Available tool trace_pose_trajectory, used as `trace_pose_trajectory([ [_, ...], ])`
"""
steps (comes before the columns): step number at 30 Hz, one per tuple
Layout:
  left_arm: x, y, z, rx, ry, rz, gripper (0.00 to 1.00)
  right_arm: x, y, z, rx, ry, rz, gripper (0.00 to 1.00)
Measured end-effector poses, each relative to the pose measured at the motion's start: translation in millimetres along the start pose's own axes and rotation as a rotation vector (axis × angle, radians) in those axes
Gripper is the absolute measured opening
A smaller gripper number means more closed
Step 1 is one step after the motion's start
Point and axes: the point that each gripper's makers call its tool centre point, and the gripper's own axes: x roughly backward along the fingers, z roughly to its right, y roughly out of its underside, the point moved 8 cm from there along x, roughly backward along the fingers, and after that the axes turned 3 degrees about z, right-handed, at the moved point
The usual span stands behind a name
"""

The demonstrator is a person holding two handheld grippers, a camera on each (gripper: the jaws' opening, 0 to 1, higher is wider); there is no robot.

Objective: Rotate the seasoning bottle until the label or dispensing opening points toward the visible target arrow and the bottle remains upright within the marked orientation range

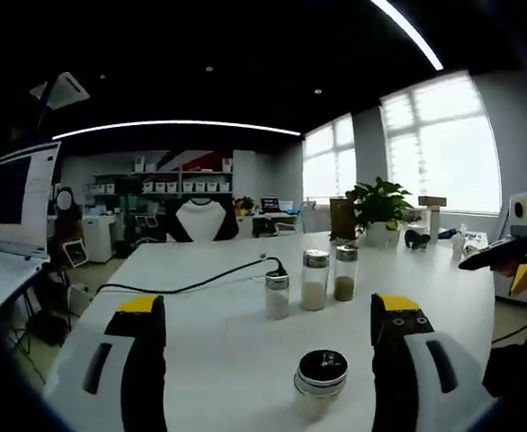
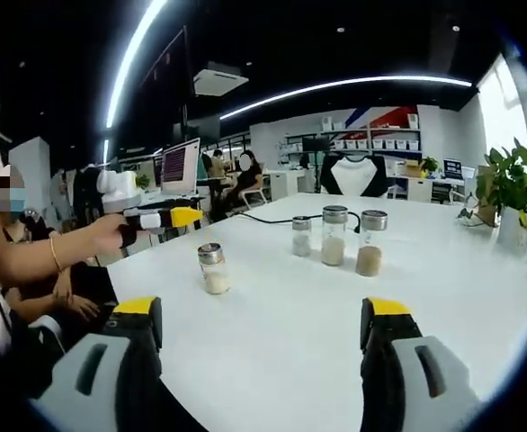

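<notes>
A short seasoning bottle [image 1: 320, 373] with a dark lid stands upright on the white table [image 1: 209, 342], close in front of my left gripper [image 1: 269, 308] and between its wide-apart jaws. In the right gripper view this bottle [image 2: 212, 268] stands alone, left of centre. Beyond it, three more glass bottles stand in a row: a small one [image 1: 277, 292], a tall one with white powder [image 1: 315, 281] and one with brown powder [image 1: 344, 273]. My right gripper [image 2: 262, 310] is open over bare table, well short of the bottles. A hand holds the left gripper [image 2: 160, 219] above the table's left edge.
A black cable [image 1: 192, 283] runs across the table behind the bottle row. A potted plant [image 1: 380, 209] stands at the far right end. A monitor [image 1: 16, 198] sits to the left. People sit at desks beyond the table [image 2: 236, 175].
</notes>
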Motion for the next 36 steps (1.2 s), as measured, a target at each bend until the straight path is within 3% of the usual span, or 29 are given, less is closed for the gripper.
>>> trace_pose_trajectory([
  [7, 0.1, -2.0, 0.7, 0.011, -0.006, -0.007, 1.00, 2.9, 1.6, 0.7, -0.001, 0.004, 0.001, 0.92],
  [14, -8.3, 2.1, 2.3, -0.009, -0.024, -0.055, 0.97, 6.1, 0.2, 5.8, 0.017, 0.011, -0.003, 0.92],
  [21, -31.4, 2.8, 6.4, -0.015, -0.022, -0.062, 0.94, 8.7, -1.8, 12.3, 0.009, 0.023, 0.005, 0.90],
  [24, -48.7, 4.7, 7.5, 0.016, -0.016, -0.054, 0.92, 7.8, -2.3, 16.9, 0.010, 0.033, 0.004, 0.90],
  [28, -68.2, 7.5, 8.9, -0.002, -0.002, -0.083, 0.92, 5.4, -2.5, 23.5, 0.002, 0.041, 0.005, 0.90],
  [36, -111.7, 9.4, 7.6, -0.006, 0.030, -0.086, 0.86, -3.8, -1.4, 36.5, -0.012, 0.050, -0.011, 0.88],
])
